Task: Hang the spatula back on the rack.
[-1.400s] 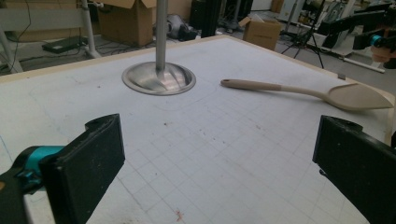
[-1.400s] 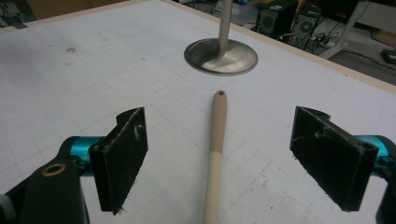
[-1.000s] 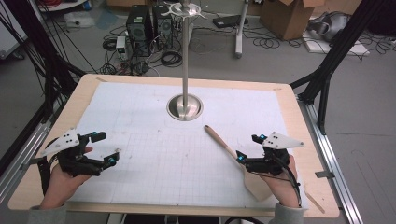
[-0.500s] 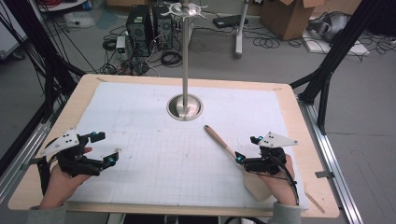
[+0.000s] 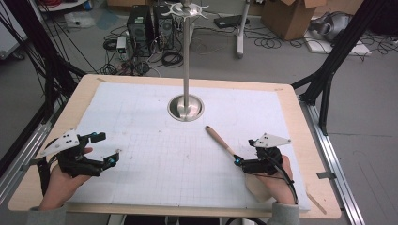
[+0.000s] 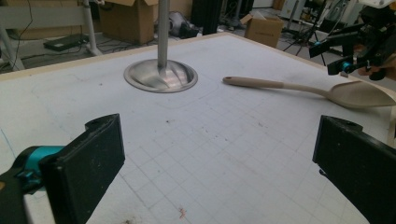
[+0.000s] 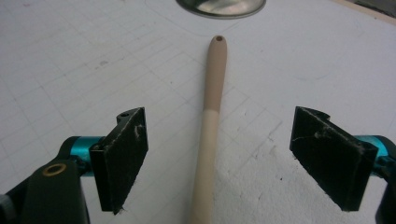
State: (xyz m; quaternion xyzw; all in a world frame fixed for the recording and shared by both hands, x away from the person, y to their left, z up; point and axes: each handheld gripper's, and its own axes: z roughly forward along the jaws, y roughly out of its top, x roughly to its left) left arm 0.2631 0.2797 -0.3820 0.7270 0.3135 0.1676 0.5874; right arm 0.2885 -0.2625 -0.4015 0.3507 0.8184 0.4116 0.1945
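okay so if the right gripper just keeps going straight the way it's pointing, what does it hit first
Probably the spoon: its handle runs between the right gripper's open fingers, pointing ahead. Beyond lies the stand's metal base. Height above the handle is unclear.

Lab: computer towers point(image 5: 149, 23), floor cables point(image 5: 197, 47), cardboard boxes point(image 5: 288, 16).

Spatula handle point(image 7: 211, 116) between spread jaws

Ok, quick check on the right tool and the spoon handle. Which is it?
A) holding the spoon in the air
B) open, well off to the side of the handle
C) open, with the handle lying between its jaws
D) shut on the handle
C: in the right gripper view the right tool stands open, and the spoon lies flat on the table between its jaws, untouched.
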